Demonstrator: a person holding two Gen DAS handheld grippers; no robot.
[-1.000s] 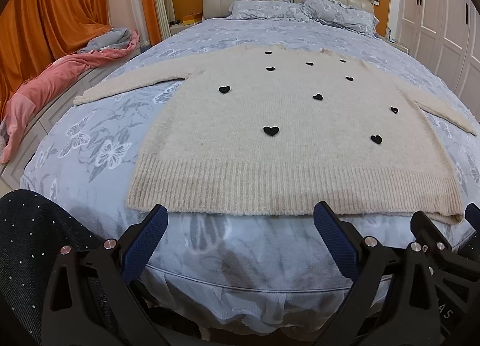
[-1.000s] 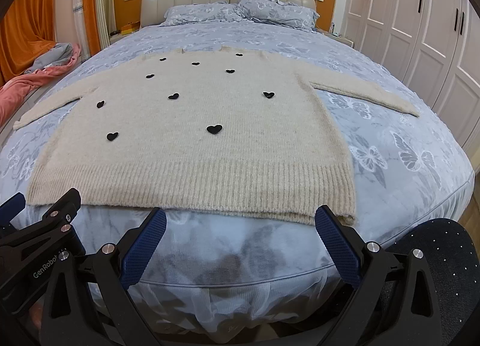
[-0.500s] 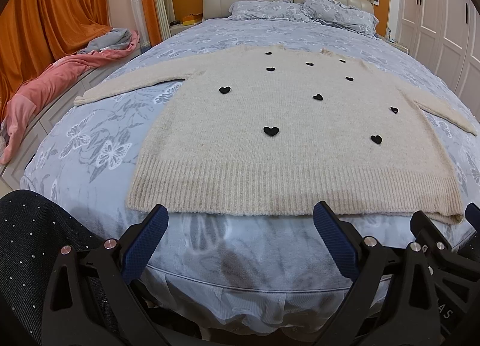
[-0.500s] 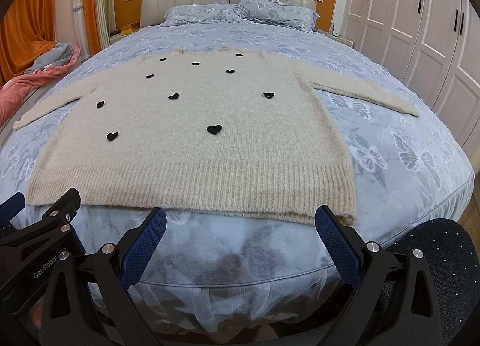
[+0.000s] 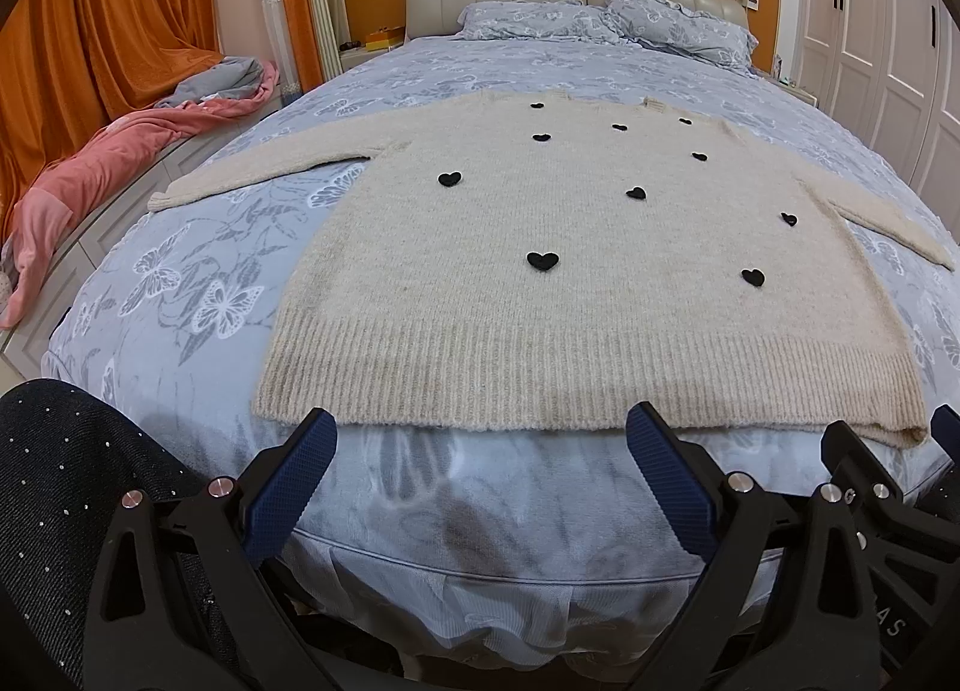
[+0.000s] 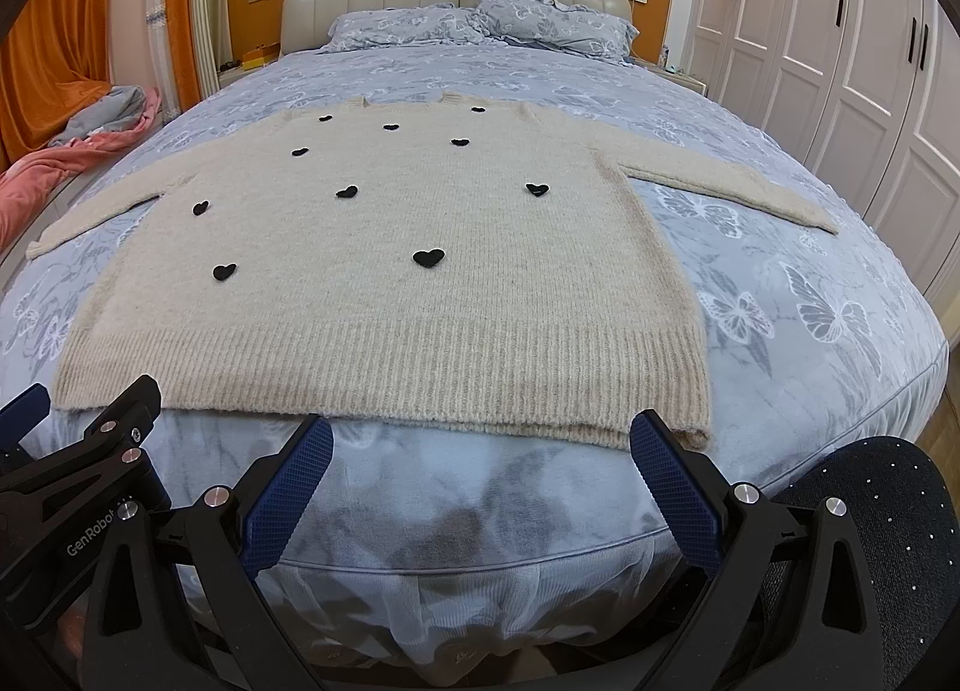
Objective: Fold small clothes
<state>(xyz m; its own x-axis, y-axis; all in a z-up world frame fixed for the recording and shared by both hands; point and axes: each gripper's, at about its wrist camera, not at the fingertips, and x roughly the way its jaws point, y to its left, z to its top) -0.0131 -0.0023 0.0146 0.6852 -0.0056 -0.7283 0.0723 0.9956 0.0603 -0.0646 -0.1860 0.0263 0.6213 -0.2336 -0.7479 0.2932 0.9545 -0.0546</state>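
Right wrist view, 8 o'clock: white lettering "GenRobot" runs along the black frame of the left gripper; whatever follows the last letter is too small to read.

Left wrist view, 4 o'clock: on the black frame of the right gripper, partial white letters "A S", with a single "G" higher up near the screws; the rest is cut off.

No other legible text.

Both the left gripper and right gripper are black-framed with textured blue pads, silver screws and white "GenRobot" lettering at eight o'clock.
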